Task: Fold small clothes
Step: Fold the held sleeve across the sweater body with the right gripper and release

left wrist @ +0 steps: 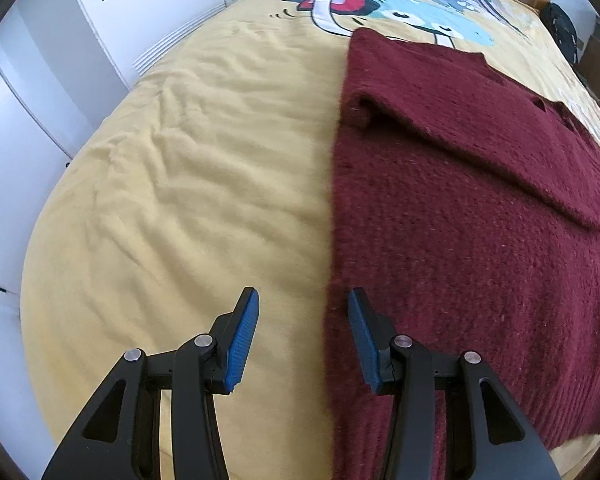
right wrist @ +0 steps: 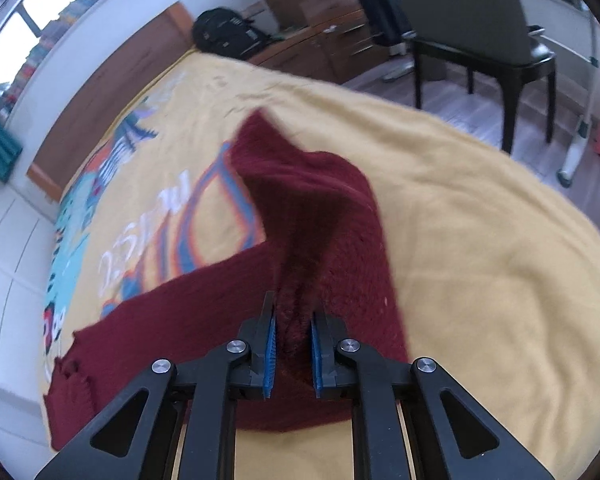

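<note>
A dark red knitted sweater [left wrist: 480, 208] lies on a yellow bedspread [left wrist: 188, 184], one sleeve folded across its body. My left gripper [left wrist: 303, 300] hovers open over the sweater's left edge, one blue pad above the bedspread, the other above the knit, nothing between them. In the right wrist view my right gripper [right wrist: 293, 312] is shut on a bunch of the sweater [right wrist: 324, 216], which rises from the bed in a ridge towards the pads. The rest of the garment trails left across the printed part of the bedspread [right wrist: 480, 240].
White cupboard doors [left wrist: 40, 92] stand past the bed's left side. Beyond the bed's far edge are a black backpack [right wrist: 228, 32], wooden drawers [right wrist: 320, 12] and a dark chair [right wrist: 480, 40] on a wood floor. A colourful print [left wrist: 380, 0] covers the bedspread's far end.
</note>
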`<action>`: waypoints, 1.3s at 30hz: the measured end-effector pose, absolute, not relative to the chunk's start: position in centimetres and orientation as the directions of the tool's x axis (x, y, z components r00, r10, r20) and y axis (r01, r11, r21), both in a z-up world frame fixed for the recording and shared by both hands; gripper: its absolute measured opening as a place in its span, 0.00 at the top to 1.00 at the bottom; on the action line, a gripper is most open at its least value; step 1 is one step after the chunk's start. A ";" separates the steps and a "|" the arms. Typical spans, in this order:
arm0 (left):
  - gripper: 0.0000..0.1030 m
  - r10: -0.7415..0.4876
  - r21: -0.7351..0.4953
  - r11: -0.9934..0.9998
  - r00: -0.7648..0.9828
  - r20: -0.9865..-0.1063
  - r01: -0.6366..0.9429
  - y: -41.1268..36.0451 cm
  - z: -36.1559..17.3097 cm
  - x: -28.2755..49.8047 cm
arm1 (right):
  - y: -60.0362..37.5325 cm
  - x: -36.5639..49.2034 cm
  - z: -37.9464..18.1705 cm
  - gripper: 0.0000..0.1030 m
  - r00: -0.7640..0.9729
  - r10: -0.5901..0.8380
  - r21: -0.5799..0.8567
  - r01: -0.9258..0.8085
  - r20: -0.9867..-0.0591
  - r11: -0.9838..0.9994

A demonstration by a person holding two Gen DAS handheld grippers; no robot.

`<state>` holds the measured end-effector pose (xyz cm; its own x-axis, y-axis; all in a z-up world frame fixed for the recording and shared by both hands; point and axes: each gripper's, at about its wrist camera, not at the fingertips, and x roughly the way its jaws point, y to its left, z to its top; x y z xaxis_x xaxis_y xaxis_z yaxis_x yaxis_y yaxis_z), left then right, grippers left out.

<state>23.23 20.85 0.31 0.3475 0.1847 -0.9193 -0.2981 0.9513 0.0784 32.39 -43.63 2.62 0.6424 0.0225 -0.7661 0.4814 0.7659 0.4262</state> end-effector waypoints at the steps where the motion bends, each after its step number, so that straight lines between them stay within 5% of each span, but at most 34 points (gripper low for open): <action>1: 0.60 0.184 0.076 0.950 0.348 -0.919 -0.302 21.2 0.3 23.3 | -42.8 32.6 2.6 0.87 0.641 0.039 0.431 0.469 -0.766 0.770; 17: 0.60 0.148 0.014 0.941 0.371 -0.917 -0.339 25.0 -0.1 21.3 | -22.5 39.4 4.1 0.87 0.555 0.370 0.549 0.196 -0.745 0.812; 39: 0.60 0.134 -0.021 0.931 0.395 -0.909 -0.363 29.3 0.8 19.6 | 3.9 44.9 6.8 0.87 0.420 0.615 0.629 -0.124 -0.668 0.768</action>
